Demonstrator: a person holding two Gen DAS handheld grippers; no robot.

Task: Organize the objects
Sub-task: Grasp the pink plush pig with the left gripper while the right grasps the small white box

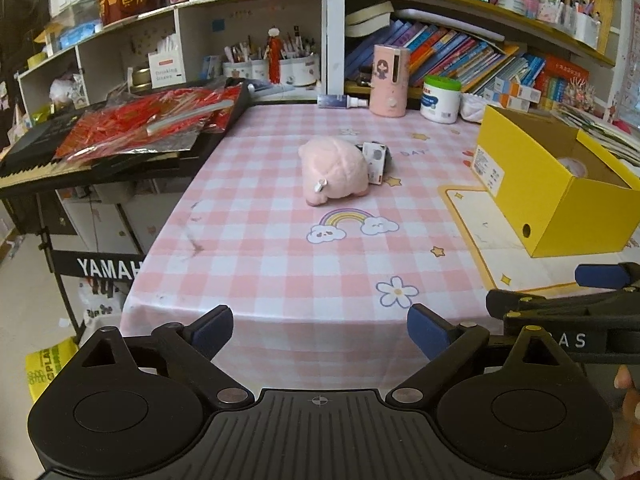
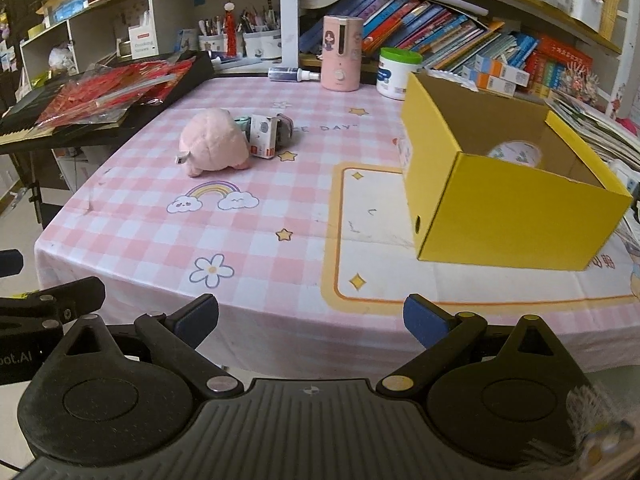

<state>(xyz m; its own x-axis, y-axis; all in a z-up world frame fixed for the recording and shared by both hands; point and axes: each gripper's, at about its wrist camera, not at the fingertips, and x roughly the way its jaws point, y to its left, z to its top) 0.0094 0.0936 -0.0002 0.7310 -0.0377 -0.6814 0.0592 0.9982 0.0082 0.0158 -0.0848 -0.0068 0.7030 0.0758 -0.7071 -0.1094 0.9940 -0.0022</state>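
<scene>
Left gripper (image 1: 320,330) wide open, nothing between the pads. Right gripper (image 2: 311,322) same: spread wide, empty. Both held back over the near table edge, angled down. Pink plush toy (image 1: 334,172) well ahead of the left claw, about centre on the checked tablecloth (image 1: 280,272), small carton (image 1: 376,160) touching its far right side. Yellow box (image 2: 516,208) ahead-right of the right claw, open top, something pale already inside. Plush looks light, soft, squashy: pinch across the body, mid-bulk. Carton probably light, stiff, crushable: grip on flat faces.

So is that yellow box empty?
No. The open yellow box has a pale round thing inside; what it is, I cannot tell.
</scene>
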